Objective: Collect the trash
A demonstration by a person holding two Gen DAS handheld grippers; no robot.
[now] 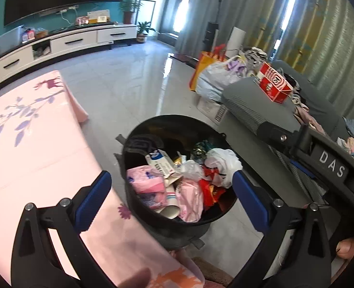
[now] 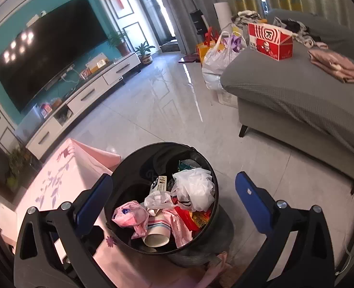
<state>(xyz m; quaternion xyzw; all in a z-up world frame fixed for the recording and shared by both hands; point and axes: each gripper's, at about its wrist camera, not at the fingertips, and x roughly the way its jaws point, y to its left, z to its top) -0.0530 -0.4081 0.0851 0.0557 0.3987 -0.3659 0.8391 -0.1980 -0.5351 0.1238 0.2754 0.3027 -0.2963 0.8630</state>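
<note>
At left, a table under a smooth pink floral cloth; beside it on the glossy tiled floor stands a round black bin, nearly full of crumpled plastic, pink wrappers and a paper cup. Both the left gripper and right gripper hang above it, jaws spread wide and empty. Further right, a red cardboard box on the grey ribbed sofa may remain to collect.

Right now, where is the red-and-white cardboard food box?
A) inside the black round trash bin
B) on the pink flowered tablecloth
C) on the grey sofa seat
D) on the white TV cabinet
C: the red-and-white cardboard food box stands on the grey sofa seat, well away from the black round trash bin, which holds a paper cup, pink wrappers and a white plastic bag instead.
</note>
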